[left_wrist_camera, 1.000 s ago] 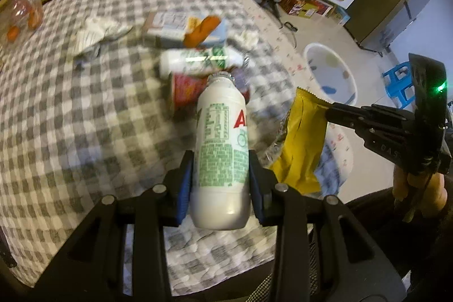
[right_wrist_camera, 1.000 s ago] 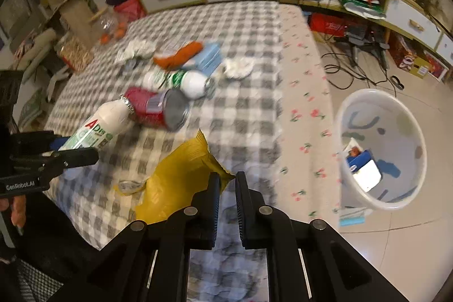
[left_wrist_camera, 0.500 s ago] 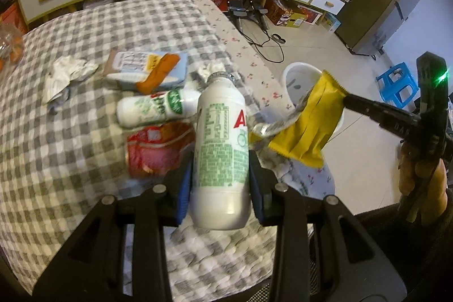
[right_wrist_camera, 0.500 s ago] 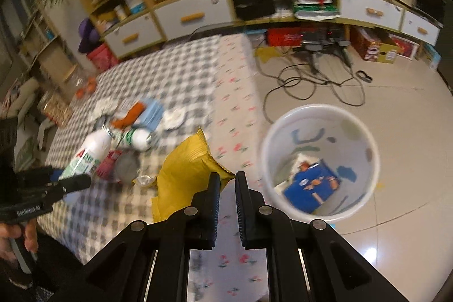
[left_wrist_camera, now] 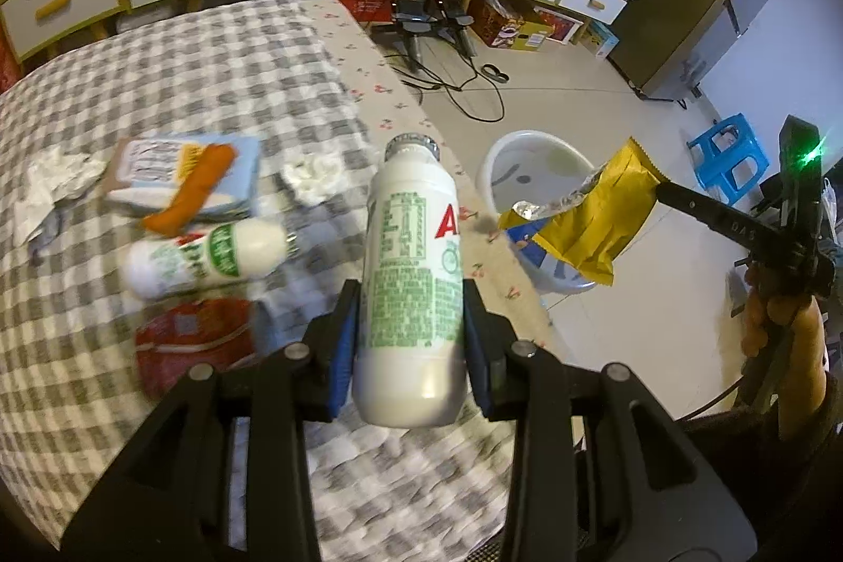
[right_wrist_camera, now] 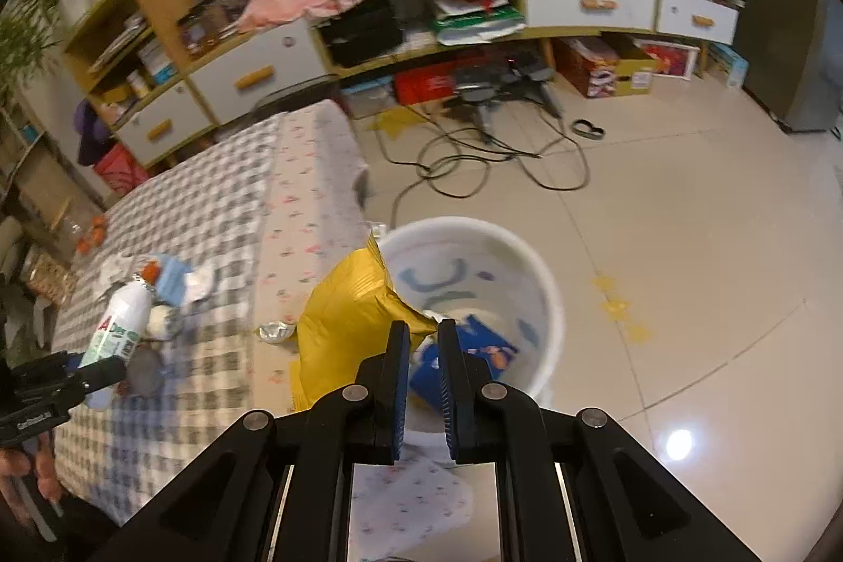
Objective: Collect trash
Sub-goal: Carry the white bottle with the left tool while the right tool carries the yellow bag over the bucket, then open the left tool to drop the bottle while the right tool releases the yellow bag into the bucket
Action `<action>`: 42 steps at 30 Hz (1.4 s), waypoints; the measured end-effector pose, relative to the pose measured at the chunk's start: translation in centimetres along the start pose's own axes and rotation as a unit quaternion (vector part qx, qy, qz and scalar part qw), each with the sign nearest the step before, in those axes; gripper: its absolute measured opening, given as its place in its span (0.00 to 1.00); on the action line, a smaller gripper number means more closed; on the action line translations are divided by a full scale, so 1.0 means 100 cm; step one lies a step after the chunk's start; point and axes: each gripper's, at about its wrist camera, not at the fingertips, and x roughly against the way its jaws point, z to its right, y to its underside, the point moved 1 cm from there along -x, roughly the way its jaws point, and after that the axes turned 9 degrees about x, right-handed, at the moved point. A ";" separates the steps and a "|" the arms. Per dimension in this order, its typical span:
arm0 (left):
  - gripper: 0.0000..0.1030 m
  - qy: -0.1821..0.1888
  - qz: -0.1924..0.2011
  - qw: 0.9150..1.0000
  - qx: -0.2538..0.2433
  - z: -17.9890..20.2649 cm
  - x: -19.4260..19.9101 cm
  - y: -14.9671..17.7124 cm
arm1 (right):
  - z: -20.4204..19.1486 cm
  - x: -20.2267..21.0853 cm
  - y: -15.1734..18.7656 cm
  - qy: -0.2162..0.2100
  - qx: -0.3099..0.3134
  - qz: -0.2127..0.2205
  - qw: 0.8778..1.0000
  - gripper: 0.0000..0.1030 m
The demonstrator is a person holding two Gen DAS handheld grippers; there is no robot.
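Two grippers are loaded: the right gripper [right_wrist_camera: 423, 341], pinching a yellow snack bag [right_wrist_camera: 345, 314] at the white bin's [right_wrist_camera: 548, 298] near rim, is nearer than the left gripper [left_wrist_camera: 411, 314] clamping an upright white bottle [left_wrist_camera: 413, 267] over the table [left_wrist_camera: 158, 88], while only the right view shows the bin's contents.

Cluttered living room around a grey-checked tablecloth [right_wrist_camera: 211, 214]

Beyond the cloth, a long yellow-framed cabinet with white drawers [right_wrist_camera: 590, 3] lines the pale wall; right of it, glossy beige floor tiles [right_wrist_camera: 685, 219] carry tangled black cables [right_wrist_camera: 474, 156]; farther right, a small blue plastic stool [left_wrist_camera: 729, 151].
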 end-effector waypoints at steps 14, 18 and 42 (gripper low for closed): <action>0.37 0.013 -0.017 0.999 -0.024 0.046 -0.045 -0.018 | 0.045 -0.020 0.007 0.024 -0.041 -0.042 0.998 0.21; 0.37 0.018 -0.024 0.999 -0.033 0.061 -0.060 -0.020 | 0.056 -0.017 0.013 0.027 -0.059 -0.040 0.997 0.64; 0.85 -0.009 -0.004 0.999 -0.053 0.093 -0.092 -0.020 | 0.079 -0.003 0.030 0.030 -0.053 -0.047 0.997 0.67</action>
